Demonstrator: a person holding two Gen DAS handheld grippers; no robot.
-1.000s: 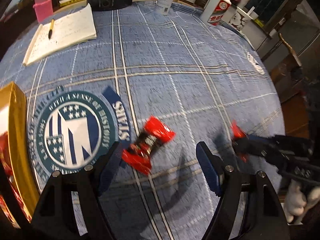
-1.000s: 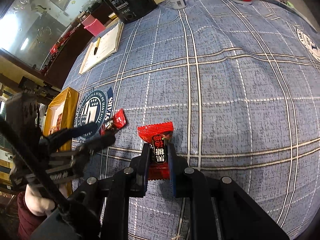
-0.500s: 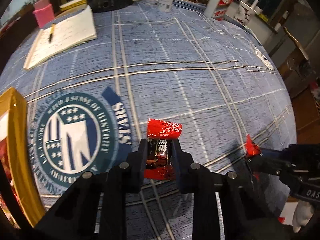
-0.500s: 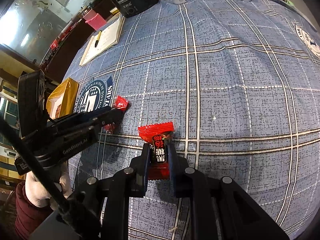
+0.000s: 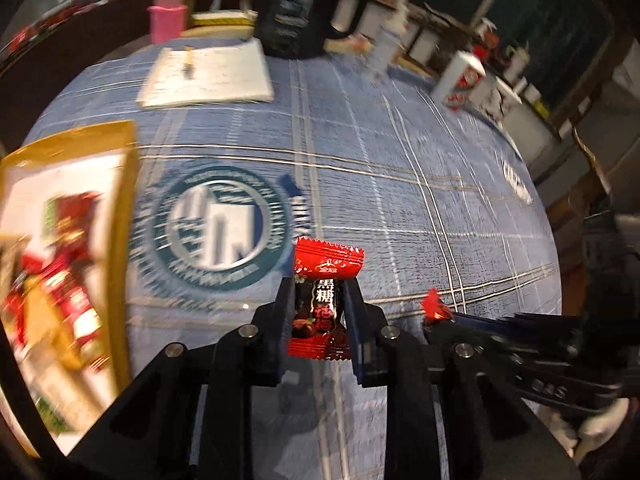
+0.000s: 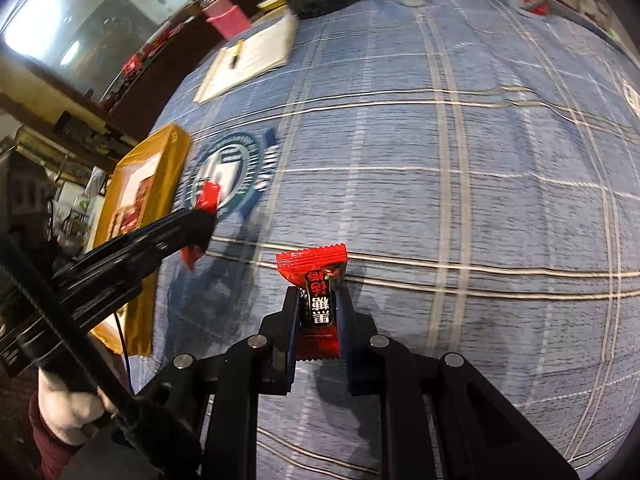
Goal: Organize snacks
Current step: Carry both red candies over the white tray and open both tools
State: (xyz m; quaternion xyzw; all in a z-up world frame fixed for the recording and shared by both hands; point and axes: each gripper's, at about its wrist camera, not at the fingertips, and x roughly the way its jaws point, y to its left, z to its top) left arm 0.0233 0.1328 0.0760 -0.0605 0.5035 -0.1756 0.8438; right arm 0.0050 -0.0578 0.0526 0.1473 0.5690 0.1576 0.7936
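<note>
Both hands had lifted and swung toward the gold box since a second before. Back then the left gripper (image 5: pixel 320 316) stood wide over a red candy lying on the blue checked worktop (image 5: pixel 420 216). Its fingers had just been closing, and now they pinched that left candy (image 5: pixel 322 304) tight, up off the cloth.

The right gripper (image 6: pixel 319 312) was clenched on its own candy (image 6: pixel 318 300), just as before. Each candy stood on end between the fingers, long way pointing up and away from the hand, with one crimped end poking out past the tips.

The gold box (image 5: pixel 80 240) lay open at the left edge of the worktop, with red packets already inside. From the left wrist view, the box was near the left candy, down and to the left. In the right wrist view, the left gripper (image 6: pixel 198 226) hung between the right candy and the box (image 6: pixel 156 184).

So the left hand was nearer. I think it should drop first, then move aside for the right hand.
</note>
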